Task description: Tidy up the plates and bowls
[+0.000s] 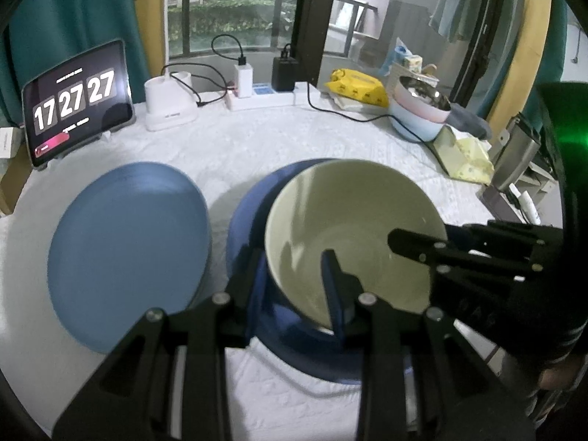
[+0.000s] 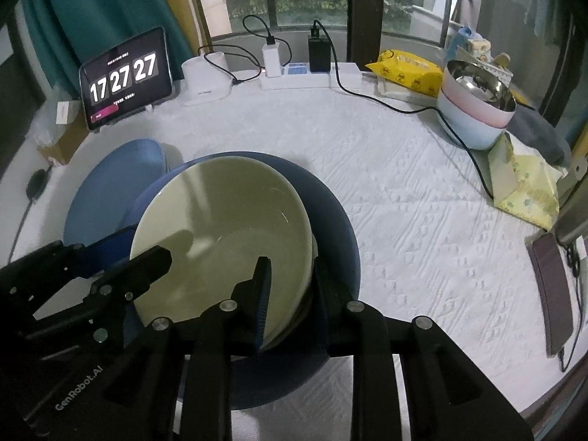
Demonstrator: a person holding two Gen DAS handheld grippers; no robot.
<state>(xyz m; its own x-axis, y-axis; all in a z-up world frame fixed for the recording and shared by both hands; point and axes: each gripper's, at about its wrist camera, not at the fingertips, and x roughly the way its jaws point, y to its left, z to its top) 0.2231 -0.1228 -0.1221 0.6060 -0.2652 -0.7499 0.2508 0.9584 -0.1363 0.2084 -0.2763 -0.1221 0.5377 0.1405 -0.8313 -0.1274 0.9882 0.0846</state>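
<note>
On the white-clothed desk (image 2: 404, 202), mid-desk, both my left hand-held gripper (image 1: 294, 286) and right hand-held gripper (image 2: 290, 294) pinch the cream bowl's (image 1: 349, 228) rim inside the dark blue bowl (image 2: 330, 213), seemingly seating it; next I'd release gently.

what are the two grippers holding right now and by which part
Both hold the pale green bowl by its rim: the left gripper on one side, the right gripper on the opposite side, over the dark blue bowl.
</note>
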